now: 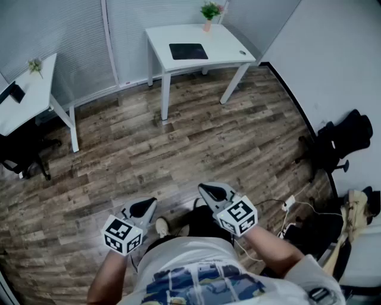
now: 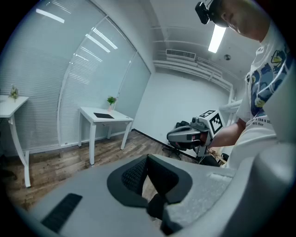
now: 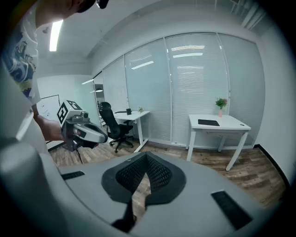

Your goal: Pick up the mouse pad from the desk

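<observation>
The black mouse pad (image 1: 188, 51) lies flat on a white desk (image 1: 226, 47) across the room, next to a small potted plant (image 1: 209, 12). It also shows far off in the left gripper view, as a mouse pad (image 2: 103, 115), and in the right gripper view, as a mouse pad (image 3: 208, 122). My left gripper (image 1: 149, 203) and right gripper (image 1: 205, 188) are held low in front of the person's body, far from the desk. Both are shut with nothing between the jaws. Each one sees the other: right gripper (image 2: 172, 135), left gripper (image 3: 104, 137).
Wood-plank floor lies between me and the desk. A second white desk (image 1: 30, 89) with a black office chair (image 1: 24, 152) stands at the left. Another black chair (image 1: 340, 142), cables and a power strip (image 1: 290, 202) sit along the right wall. Glass walls with blinds run behind the desks.
</observation>
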A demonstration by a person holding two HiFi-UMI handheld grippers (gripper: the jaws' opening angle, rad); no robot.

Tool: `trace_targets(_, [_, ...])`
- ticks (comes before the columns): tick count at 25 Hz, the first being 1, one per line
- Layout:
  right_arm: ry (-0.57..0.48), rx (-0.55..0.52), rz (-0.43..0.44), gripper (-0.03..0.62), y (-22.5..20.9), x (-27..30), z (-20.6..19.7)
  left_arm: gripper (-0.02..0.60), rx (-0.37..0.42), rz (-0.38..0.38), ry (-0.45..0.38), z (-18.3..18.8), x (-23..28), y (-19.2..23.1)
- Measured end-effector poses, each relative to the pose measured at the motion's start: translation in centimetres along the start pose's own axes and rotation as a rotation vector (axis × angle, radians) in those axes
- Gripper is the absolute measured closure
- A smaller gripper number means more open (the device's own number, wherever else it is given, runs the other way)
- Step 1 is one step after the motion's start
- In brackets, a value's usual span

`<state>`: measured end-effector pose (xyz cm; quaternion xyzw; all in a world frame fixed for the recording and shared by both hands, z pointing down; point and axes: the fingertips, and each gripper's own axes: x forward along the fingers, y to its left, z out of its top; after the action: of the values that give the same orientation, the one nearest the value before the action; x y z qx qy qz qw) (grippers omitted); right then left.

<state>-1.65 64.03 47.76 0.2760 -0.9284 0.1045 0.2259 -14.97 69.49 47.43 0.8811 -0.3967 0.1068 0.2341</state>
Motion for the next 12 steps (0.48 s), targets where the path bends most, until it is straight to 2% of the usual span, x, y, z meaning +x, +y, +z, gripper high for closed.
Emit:
trace_targets(7, [-0.005, 0.056, -0.064, 0.595, -6.1, -1.7, -1.1, 0.578, 0.018, -0.056, 0.009, 2.4, 6.1, -0.6])
trace_targets(12, [-0.047, 0.106, -0.034, 0.595, -12.4, 0.4, -0.4, 0.578, 0.005, -0.042, 0.058, 5.2, 12.2, 1.5])
